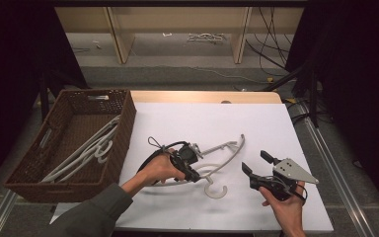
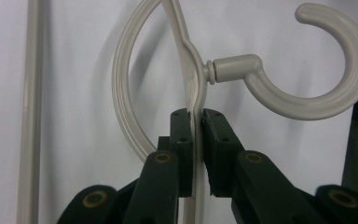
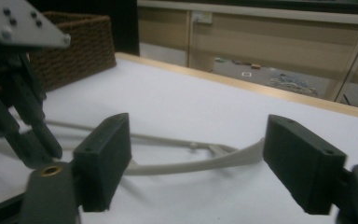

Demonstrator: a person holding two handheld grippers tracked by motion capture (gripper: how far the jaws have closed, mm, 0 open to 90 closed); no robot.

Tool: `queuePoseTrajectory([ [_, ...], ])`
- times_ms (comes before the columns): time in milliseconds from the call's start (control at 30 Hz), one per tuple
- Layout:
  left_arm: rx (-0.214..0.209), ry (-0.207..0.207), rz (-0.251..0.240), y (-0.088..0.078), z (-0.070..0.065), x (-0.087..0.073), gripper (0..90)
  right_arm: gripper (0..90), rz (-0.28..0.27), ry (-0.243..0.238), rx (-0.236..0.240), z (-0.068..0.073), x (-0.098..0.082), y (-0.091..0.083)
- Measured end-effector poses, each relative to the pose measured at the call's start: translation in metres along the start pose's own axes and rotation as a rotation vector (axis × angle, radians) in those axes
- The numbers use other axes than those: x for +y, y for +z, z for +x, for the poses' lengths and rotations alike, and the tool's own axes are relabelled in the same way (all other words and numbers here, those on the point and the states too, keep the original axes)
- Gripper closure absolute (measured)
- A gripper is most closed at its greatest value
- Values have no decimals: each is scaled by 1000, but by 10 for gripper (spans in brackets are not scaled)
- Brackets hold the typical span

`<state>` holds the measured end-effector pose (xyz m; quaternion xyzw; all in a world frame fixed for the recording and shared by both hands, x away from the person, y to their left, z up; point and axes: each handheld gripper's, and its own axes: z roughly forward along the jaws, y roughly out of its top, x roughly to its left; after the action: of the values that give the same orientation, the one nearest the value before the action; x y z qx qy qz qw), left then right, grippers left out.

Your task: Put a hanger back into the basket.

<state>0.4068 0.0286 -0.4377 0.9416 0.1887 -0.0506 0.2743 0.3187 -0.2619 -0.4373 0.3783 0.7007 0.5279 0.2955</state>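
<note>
A pale grey plastic hanger (image 1: 228, 153) lies on the white table top (image 1: 217, 116), its hook (image 1: 216, 191) toward the near edge. My left gripper (image 1: 191, 170) is shut on the hanger's neck. In the left gripper view the jaws pinch the thin neck (image 2: 196, 100) just beside the hook (image 2: 335, 88). My right gripper (image 1: 256, 164) is held to the right of the hanger, open, with nothing between its fingers. The right gripper view looks between the wide-apart jaws (image 3: 203, 156) at a hanger arm (image 3: 186, 164) and at the left gripper (image 3: 23, 116) on the left.
A brown wicker basket (image 1: 126, 129) stands at the table's left edge with several white hangers (image 1: 86, 148) inside. Beyond the table's far wooden edge (image 1: 205, 96) are floor, shelving legs and cables. A person's forearms come in from the bottom.
</note>
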Motion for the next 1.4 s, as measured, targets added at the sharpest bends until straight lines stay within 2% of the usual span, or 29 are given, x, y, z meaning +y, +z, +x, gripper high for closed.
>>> queuePoseTrajectory([
  [100, -5, -4, 0, -3, 0, -3, 828, 312, 61, -100, 70, 0, -2, 9],
  [133, -6, 1, 3, -3, 0, -4, 828, 319, 99, -151, 101, 0, -5, 14],
  [167, -1, 0, -4, -5, -1, -5, 827, 319, 116, -168, 110, 1, -5, 16],
  [200, -6, -3, -5, -5, -2, -6, 827, 319, 146, -219, 144, 3, -7, 22],
  [233, -4, 16, 9, -7, -2, -6, 827, 321, 165, -257, 168, 4, -8, 26],
  [267, -4, 3, -4, -7, -4, -7, 827, 327, 175, -287, 188, 6, -9, 31],
  [333, 1, 14, -6, -9, -6, -9, 827, 338, 185, -314, 257, 8, -10, 39],
  [400, -7, 16, -3, -9, -9, -11, 827, 340, 191, -361, 285, 11, -11, 47],
  [533, -19, 24, 8, -9, -13, -14, 827, 360, 218, -425, 347, 17, -14, 58],
  [633, -23, 24, 5, -10, -16, -15, 827, 364, 256, -513, 349, 23, -15, 65],
  [700, -19, 31, 8, -11, -18, -15, 827, 369, 271, -522, 356, 25, -16, 69],
  [833, -23, 40, 7, -12, -20, -16, 827, 426, 313, -601, 383, 31, -19, 76],
  [900, -21, 47, 13, -11, -20, -16, 827, 474, 316, -643, 379, 33, -20, 78],
  [1000, -32, 44, 6, -8, -21, -16, 826, 528, 318, -673, 395, 36, -18, 79],
  [1200, -34, 42, -2, -4, -21, -18, 825, 626, 316, -846, 421, 40, -19, 81],
  [1300, -31, 29, -12, -2, -21, -19, 821, 648, 311, -886, 438, 40, -19, 79],
  [1367, -20, 58, 5, 0, -20, -20, 813, 658, 307, -904, 444, 39, -20, 79],
  [1400, -2, 77, 13, 2, -21, -20, 800, 660, 305, -926, 449, 39, -20, 79],
])
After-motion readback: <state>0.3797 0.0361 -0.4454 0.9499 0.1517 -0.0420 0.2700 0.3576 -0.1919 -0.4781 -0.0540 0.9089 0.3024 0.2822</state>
